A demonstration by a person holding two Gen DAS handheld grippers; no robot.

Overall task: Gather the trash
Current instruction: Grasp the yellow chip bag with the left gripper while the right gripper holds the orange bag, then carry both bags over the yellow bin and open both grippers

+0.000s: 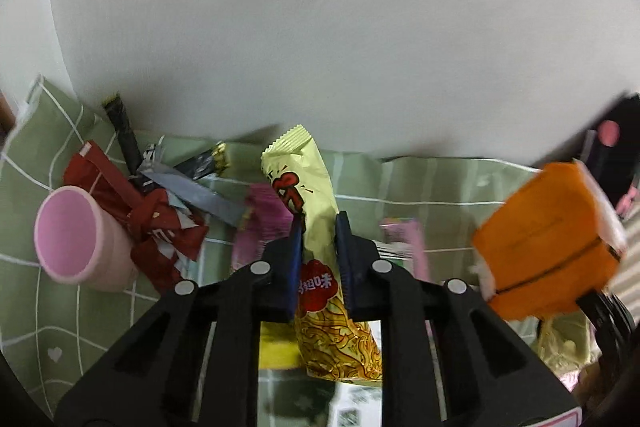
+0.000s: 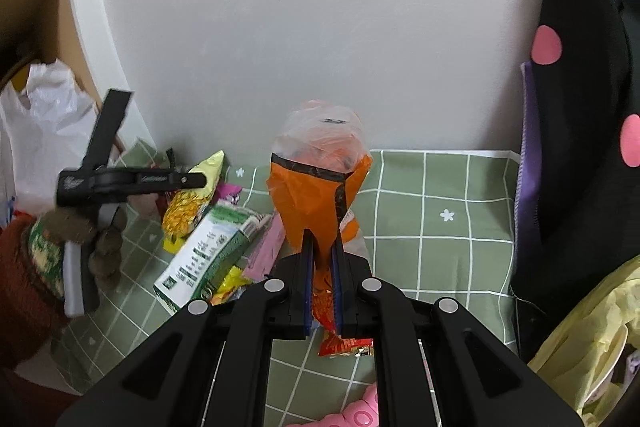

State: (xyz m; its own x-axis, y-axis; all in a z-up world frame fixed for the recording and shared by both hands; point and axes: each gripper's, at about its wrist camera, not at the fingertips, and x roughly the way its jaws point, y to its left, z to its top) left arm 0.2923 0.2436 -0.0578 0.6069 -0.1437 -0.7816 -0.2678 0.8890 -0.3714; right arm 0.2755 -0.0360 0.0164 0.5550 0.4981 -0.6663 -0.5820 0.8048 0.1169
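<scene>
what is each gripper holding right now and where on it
Left gripper: yellow noodle-snack packet, jaws around its middle. Right gripper: orange plastic bag, pinched at its lower end.

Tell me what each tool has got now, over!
Left tool pinching yellow snack wrapper. Right tool shut on orange bag. More wrappers by pink cup. Nothing blocking.
</scene>
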